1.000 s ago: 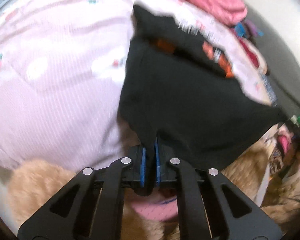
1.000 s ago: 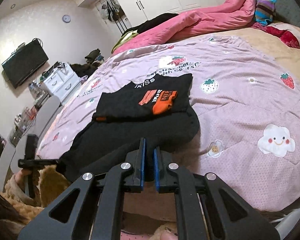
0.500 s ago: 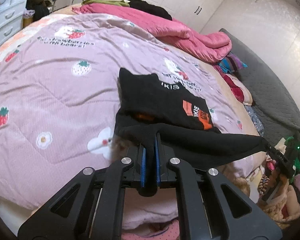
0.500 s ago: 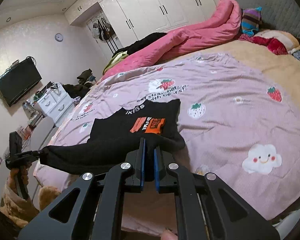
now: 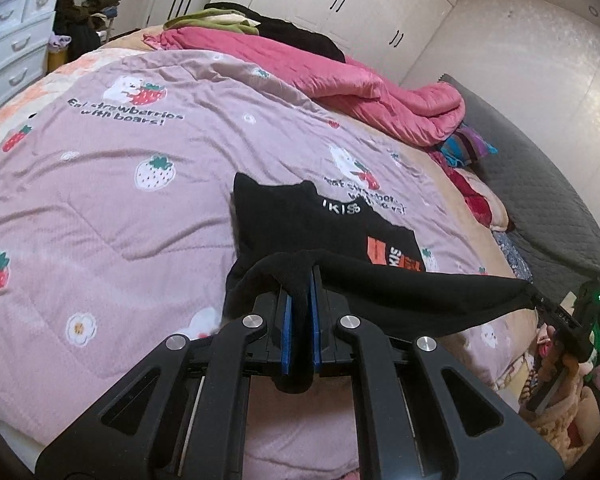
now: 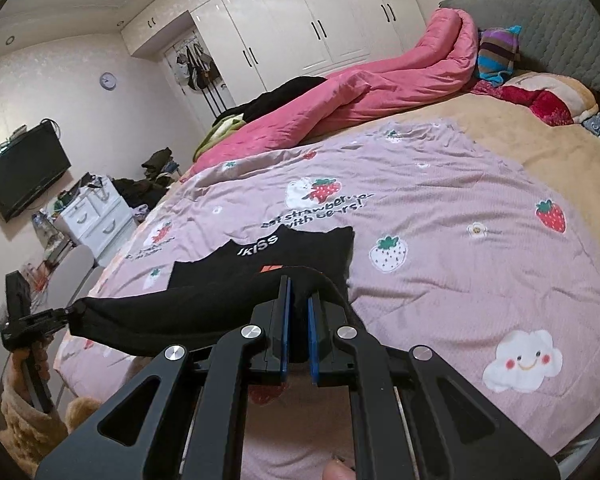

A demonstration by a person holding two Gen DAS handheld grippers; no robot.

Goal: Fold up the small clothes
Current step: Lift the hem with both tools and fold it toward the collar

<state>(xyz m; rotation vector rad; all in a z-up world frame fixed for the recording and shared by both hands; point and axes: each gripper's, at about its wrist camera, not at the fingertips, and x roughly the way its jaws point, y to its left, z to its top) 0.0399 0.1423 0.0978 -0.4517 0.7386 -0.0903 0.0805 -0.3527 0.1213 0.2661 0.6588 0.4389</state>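
A small black garment (image 5: 308, 220) with white lettering and an orange patch lies on the lilac strawberry quilt (image 5: 100, 208). Its near hem (image 5: 420, 292) is lifted and stretched taut between both grippers. My left gripper (image 5: 299, 292) is shut on one corner of the hem. My right gripper (image 6: 298, 300) is shut on the other corner; the garment (image 6: 300, 248) lies just beyond it. The right gripper also shows at the right edge of the left wrist view (image 5: 540, 300), and the left gripper at the left edge of the right wrist view (image 6: 66, 312).
A pink duvet (image 5: 340, 76) is bunched along the far side of the bed. A grey headboard (image 6: 560, 28) and pillows (image 6: 540, 96) stand at the right. White drawers (image 6: 96, 216), a wall television (image 6: 24, 168) and wardrobes (image 6: 300, 28) stand beyond the bed.
Both grippers have lifted the black hem off the quilt and raised it, carrying it forward over the garment. The hem now hangs taut between them.
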